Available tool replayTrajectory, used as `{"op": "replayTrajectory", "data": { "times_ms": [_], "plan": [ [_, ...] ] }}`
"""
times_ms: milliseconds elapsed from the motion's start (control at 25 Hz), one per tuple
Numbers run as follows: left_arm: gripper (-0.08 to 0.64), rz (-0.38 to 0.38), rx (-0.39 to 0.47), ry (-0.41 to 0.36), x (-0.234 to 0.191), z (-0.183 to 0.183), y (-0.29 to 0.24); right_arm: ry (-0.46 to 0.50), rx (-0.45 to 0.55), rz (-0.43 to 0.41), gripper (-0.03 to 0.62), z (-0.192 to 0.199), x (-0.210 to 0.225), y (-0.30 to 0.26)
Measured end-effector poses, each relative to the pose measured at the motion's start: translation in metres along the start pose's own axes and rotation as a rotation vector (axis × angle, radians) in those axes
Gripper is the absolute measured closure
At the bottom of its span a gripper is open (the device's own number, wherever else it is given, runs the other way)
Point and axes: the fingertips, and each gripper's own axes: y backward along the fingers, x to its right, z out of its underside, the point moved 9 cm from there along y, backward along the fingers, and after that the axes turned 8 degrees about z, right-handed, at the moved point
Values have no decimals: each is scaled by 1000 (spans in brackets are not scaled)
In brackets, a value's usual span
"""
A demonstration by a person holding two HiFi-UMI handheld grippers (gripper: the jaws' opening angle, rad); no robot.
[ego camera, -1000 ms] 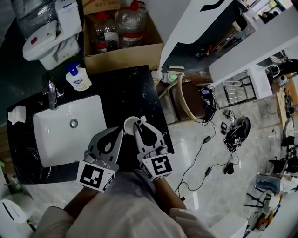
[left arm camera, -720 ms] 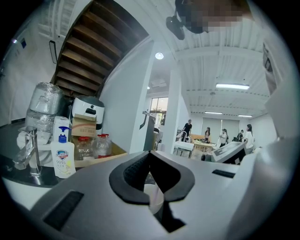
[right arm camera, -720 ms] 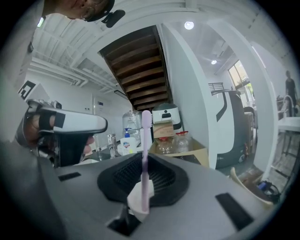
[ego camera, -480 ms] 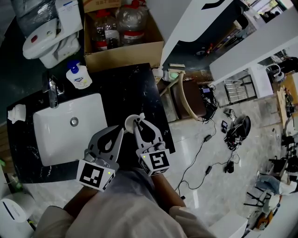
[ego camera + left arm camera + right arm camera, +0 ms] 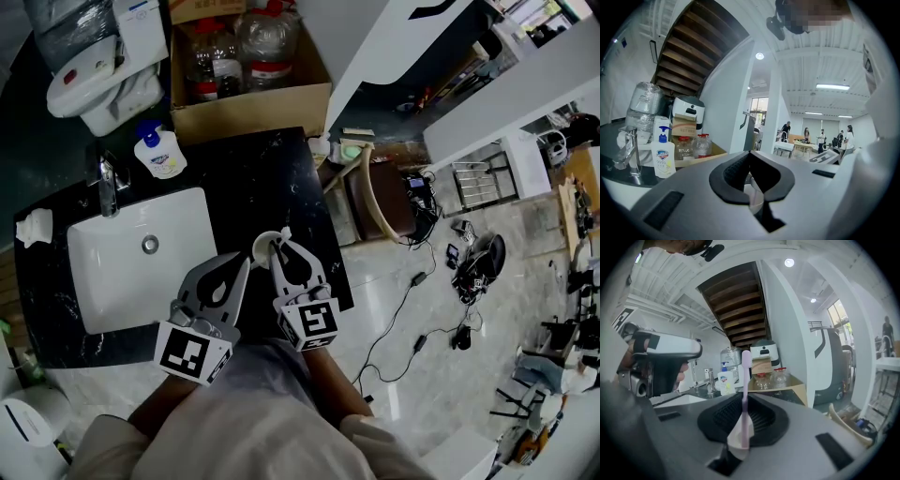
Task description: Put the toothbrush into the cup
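Clamps the toothbrush [image 5: 745, 380] upright, bristles up, in the right gripper [image 5: 746, 398]'s fingers at the cup [image 5: 262, 247]'s mouth, apparently for a straight drop, left gripper [image 5: 750, 153]'s fingers closed empty beside it.

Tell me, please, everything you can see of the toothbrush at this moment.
The toothbrush is a slim, pale pink plastic brush with a rounded head. It stands upright, head up, at the tips of the right gripper, whose jaws look closed on its lower handle. Its lower end overlaps the white cup just beyond; whether it is inside cannot be told.
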Motion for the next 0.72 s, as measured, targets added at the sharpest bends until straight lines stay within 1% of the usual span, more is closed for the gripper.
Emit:
{"op": "replayTrajectory", "data": {
  "times_ms": [400, 720],
  "plan": [
    [552, -4, -4, 1, -1, 0, 0, 3, -30, 3, 545, 11, 0, -3],
    [552, -2, -4, 2, -2, 0, -1, 15, -30, 19, 543, 11, 1, -4]
  ]
}}
